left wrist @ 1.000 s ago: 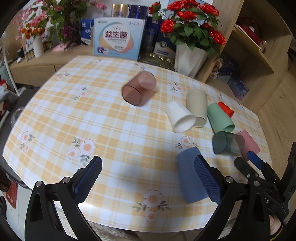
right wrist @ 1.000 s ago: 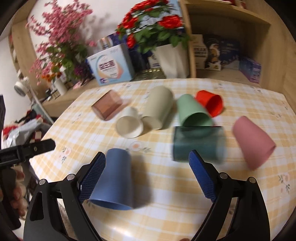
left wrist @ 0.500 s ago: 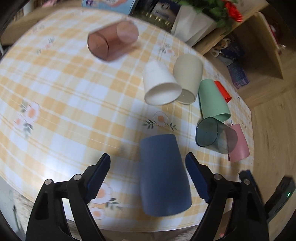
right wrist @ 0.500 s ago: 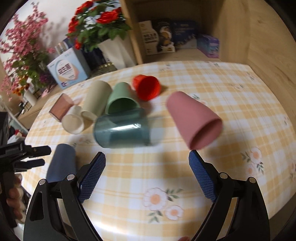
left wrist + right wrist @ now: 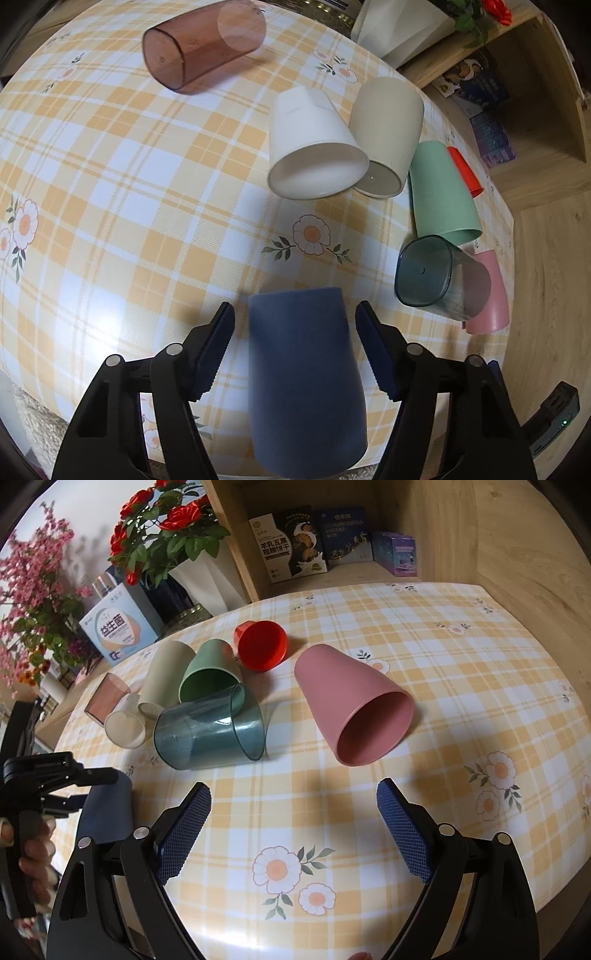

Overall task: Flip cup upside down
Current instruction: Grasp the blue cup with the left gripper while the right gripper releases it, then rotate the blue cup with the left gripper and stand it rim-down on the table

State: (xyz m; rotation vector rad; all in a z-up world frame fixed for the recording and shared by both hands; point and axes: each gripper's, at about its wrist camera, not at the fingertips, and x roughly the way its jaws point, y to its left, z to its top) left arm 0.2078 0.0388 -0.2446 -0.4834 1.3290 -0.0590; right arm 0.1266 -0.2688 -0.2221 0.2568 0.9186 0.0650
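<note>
Blue cup [image 5: 306, 373] lying on its side at the near edge of the tabletop [image 5: 122, 192], between the spread fingers of the left gripper [image 5: 295, 354] with a gap each side. Close squarely across mid-body (walls taper, may slip) before turning. Right gripper [image 5: 293, 827] open, empty.

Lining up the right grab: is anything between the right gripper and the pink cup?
No. In the right wrist view only bare tablecloth lies between the open right gripper and the pink cup, whose mouth faces the gripper.
</note>
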